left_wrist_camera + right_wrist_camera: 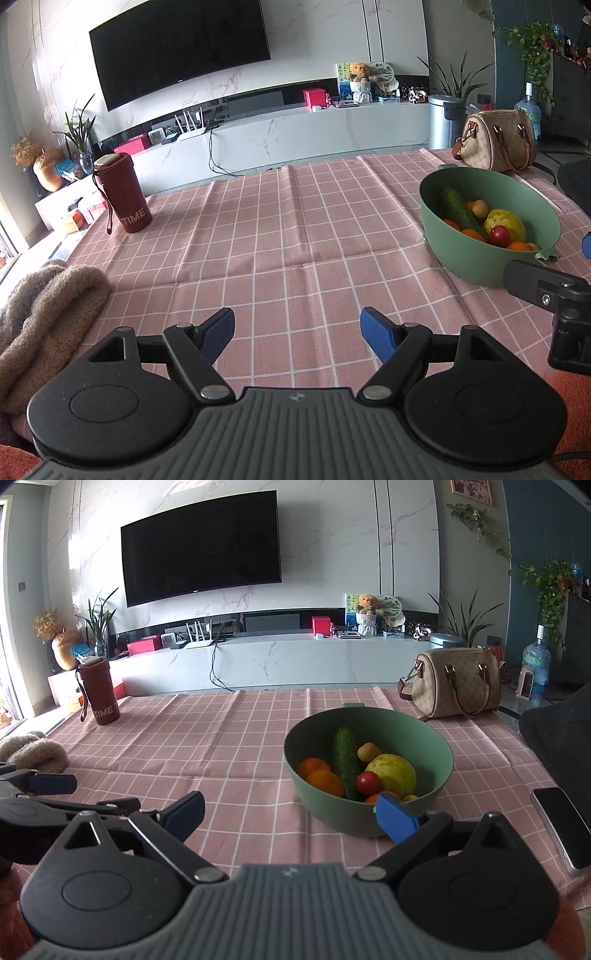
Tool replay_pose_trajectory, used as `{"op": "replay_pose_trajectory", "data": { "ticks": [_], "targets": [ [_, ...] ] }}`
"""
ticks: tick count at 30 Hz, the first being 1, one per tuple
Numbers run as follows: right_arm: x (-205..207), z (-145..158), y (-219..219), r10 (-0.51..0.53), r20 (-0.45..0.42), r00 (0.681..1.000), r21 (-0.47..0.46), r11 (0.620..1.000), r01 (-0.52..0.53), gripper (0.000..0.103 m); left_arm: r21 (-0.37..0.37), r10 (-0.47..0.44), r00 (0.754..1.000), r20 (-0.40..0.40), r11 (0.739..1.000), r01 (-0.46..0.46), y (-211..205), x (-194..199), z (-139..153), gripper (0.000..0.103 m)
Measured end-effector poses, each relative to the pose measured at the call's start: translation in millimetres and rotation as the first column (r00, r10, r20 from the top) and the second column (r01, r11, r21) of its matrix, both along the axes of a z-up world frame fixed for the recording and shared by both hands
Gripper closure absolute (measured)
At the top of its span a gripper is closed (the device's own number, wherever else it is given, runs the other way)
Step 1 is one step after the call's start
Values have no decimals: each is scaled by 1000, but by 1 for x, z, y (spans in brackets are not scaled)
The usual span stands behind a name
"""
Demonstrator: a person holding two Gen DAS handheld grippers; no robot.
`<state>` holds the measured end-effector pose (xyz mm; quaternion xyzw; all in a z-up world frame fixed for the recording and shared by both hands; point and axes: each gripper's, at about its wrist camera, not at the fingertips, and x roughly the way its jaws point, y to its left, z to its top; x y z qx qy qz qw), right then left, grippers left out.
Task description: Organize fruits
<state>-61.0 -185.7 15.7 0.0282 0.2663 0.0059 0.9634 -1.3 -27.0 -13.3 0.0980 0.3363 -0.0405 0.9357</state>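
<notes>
We held both tools low over the pink checked tablecloth [229,738], short of the green bowl [436,775] that served as our landmark. The right gripper [291,812] had its jaws spread wide and empty, its right finger overlapping the bowl's near wall in view; whether it touched we could not tell. The left gripper [297,332] was likewise spread and empty, well to the left of the bowl.

All the produce sat inside the bowl: a cucumber [345,762] leaning across the middle, two oranges [319,775] left of it, a yellow-green fruit [395,773] right of it, and a small red fruit [368,782] wedged between.

We judged the risks to be these. The fruits were piled against one another, so lifting one could roll its neighbours. The round ones could slip from the fingers. A careless reach could shove the light bowl across the cloth, toward the phone [561,827] lying right of the bowl.
</notes>
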Motion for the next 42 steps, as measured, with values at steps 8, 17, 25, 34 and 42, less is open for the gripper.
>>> {"op": "replay_pose_trajectory", "data": {
  "ticks": [8,17,25,34,42],
  "targets": [
    [-2,1,1,-1,3,1000,-2,1000,1,8,-9,2,1000,-1,1000,-2,2,-2,3,12],
    [-3,1,0,-5,6,1000,-3,1000,5,8,-17,3,1000,-1,1000,-3,4,-2,4,12],
    [-3,1,0,-4,1,1000,-5,1000,4,8,-21,1,1000,3,1000,-1,3,-3,5,12],
    [-2,1,2,1,-3,1000,-13,1000,-1,8,-23,5,1000,-2,1000,-5,5,-3,7,12],
    [-1,1,3,2,-5,1000,-14,1000,-2,8,-21,8,1000,-6,1000,-9,5,-2,8,12]
  ]
}}
